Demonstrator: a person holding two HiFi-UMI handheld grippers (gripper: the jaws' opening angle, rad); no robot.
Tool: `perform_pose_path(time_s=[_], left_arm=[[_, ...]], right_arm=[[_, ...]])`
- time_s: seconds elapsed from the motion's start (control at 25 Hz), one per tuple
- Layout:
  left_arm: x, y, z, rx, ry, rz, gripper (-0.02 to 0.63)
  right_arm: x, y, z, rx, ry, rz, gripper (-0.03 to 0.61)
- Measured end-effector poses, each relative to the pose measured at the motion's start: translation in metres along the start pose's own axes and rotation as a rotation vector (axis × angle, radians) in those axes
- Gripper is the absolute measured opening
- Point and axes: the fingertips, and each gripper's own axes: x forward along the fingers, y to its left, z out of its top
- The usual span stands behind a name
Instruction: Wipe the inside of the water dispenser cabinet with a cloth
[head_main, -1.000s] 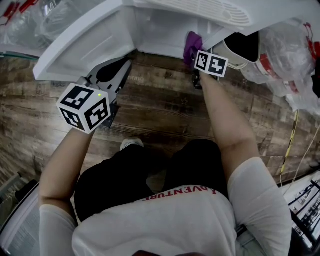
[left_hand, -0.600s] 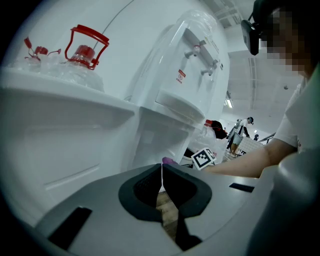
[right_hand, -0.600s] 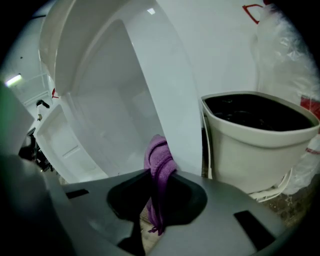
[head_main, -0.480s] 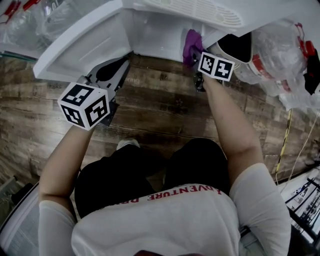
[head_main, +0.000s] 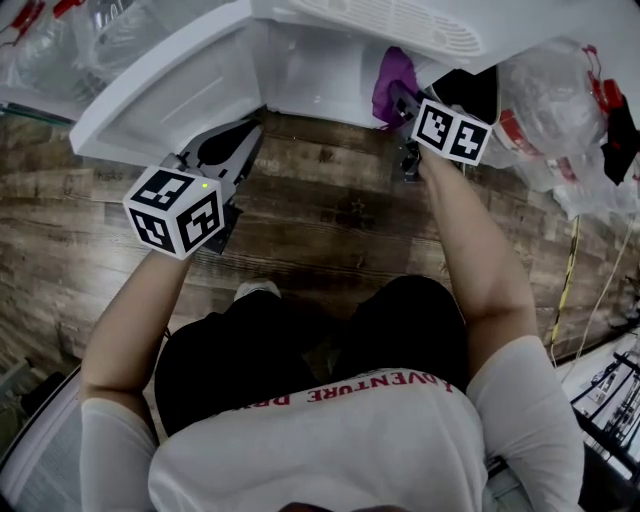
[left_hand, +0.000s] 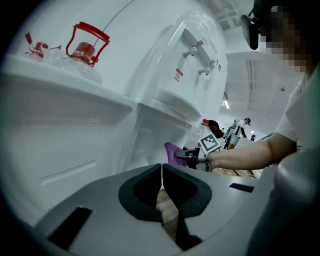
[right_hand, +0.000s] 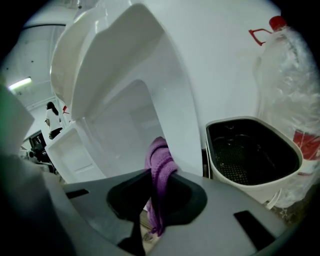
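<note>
Cloth, purple and ribbed, sits clamped between the jaws of the right gripper. Its long axis runs up and down, with a bunched end standing above the jaws and a tail hanging below them. The cabinet opens just ahead and to the left of that gripper, so the white hollow lies leftward of the cloth, while the front edge of the cabinet's right wall rises straight behind it; whether the fabric touches that edge cannot be told. To the right stands a white tub with a dark inside, apart from the cloth. The left gripper waits near the swung-open door, well apart from the cloth, its jaws pressed together with nothing between them. The right arm is plainly the nearer one, and the wipe likely calls for carrying the cloth leftward and inward onto the inner walls.
</note>
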Motion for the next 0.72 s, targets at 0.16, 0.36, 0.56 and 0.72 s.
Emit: perform_pose_path(time_s=[0.16,0.36,0.56,0.72], left_arm=[[0.003,-0.004,-0.003,0.007,0.005,-0.023,0.029],[0.006,-0.009,-0.006,0.021,0.006,-0.045,0.028],[0.011,-0.012,-0.009,0.004,0.002,-0.056,0.029],[0.013,-0.012,-0.009,0.009,0.001,-0.064,0.029]], right_arm=[[-0.011,0.005,0.013,0.003,-0.030,0.001,0.061],[-0.023,0.011,0.029,0.009,-0.076,0.010,0.061],[-0.039,0.020,0.056,-0.010,-0.131,0.024,0.061],[-0.045,0.026,0.068,-0.025,-0.143,0.022,0.061]])
